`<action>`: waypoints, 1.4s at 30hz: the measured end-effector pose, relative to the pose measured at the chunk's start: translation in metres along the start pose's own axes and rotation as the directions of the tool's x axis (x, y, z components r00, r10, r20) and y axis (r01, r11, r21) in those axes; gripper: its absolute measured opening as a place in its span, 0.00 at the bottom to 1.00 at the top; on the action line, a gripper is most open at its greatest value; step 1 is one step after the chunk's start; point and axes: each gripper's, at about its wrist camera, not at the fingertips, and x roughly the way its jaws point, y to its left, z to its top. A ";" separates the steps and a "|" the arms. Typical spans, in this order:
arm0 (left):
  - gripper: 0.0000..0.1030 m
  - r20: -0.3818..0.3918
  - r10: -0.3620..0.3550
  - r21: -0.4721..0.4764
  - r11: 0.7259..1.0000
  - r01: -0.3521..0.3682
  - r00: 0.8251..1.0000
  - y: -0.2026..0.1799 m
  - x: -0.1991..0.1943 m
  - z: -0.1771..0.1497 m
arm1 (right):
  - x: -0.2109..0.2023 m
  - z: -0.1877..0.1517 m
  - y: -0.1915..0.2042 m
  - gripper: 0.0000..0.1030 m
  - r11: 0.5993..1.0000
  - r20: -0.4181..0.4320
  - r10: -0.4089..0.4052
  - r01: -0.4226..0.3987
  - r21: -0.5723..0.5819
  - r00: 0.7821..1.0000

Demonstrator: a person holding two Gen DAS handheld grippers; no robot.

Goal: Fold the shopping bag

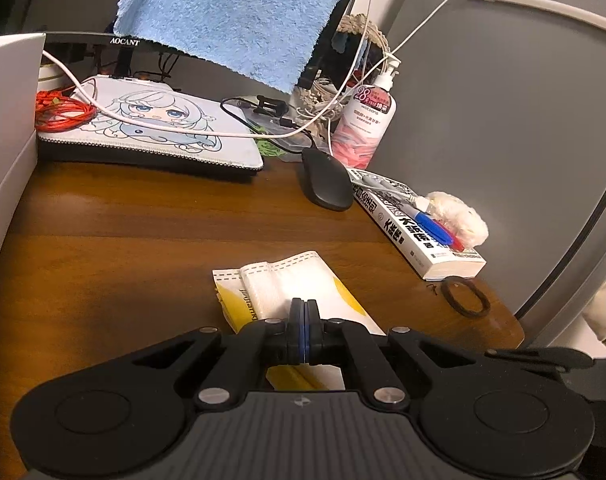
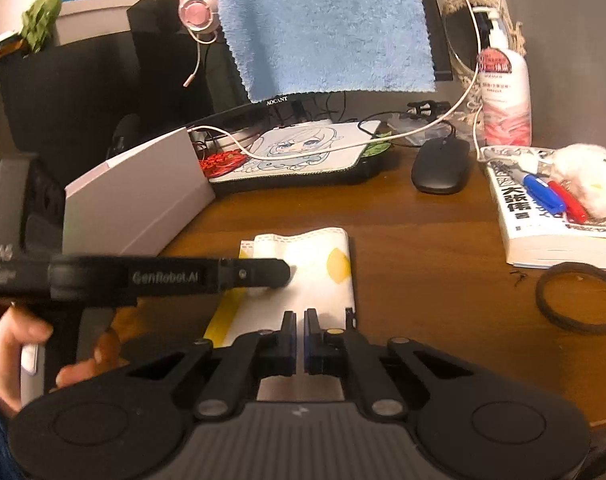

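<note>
White nonwoven fabric with yellow print: shopping bag (image 2: 315,276), lying as a compact layered rectangle on the wooden desk (image 2: 423,240), lower centre of both frames; stitched edges stacked at its far end.

Left gripper (image 1: 303,312): jaws closed together, tip resting on the bag's upper layer; whether any fabric is pinched between them cannot be told. In the right wrist view it enters from the left edge, blurred.

Right gripper (image 2: 300,322): jaws narrow, a slim gap, nothing between them, poised over the bag's near edge.

Hazards, as judged:
- Springy layers may reopen if the pressing tip lifts.
- A sideways drag could skew the stacked edges or slide the bag on the smooth wood.
- Hair tie (image 2: 579,298) and book (image 2: 551,232), right of frame, lie near enough to be knocked.
</note>
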 end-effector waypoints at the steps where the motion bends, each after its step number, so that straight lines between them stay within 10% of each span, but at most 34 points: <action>1: 0.03 -0.002 -0.004 -0.006 1.000 0.004 1.000 0.001 -0.001 0.000 | -0.002 -0.002 0.000 0.01 1.000 0.003 -0.002 0.002 -0.002 1.000; 18: 0.03 0.021 0.157 0.073 0.985 -0.159 0.987 -0.007 0.009 0.015 | -0.007 -0.002 -0.004 0.01 0.999 -0.001 0.018 -0.017 0.036 1.000; 42: 0.03 -0.032 0.004 -0.049 0.999 -0.006 0.999 0.003 0.002 0.007 | 0.026 0.014 0.014 0.02 0.998 -0.013 0.005 -0.006 -0.059 1.000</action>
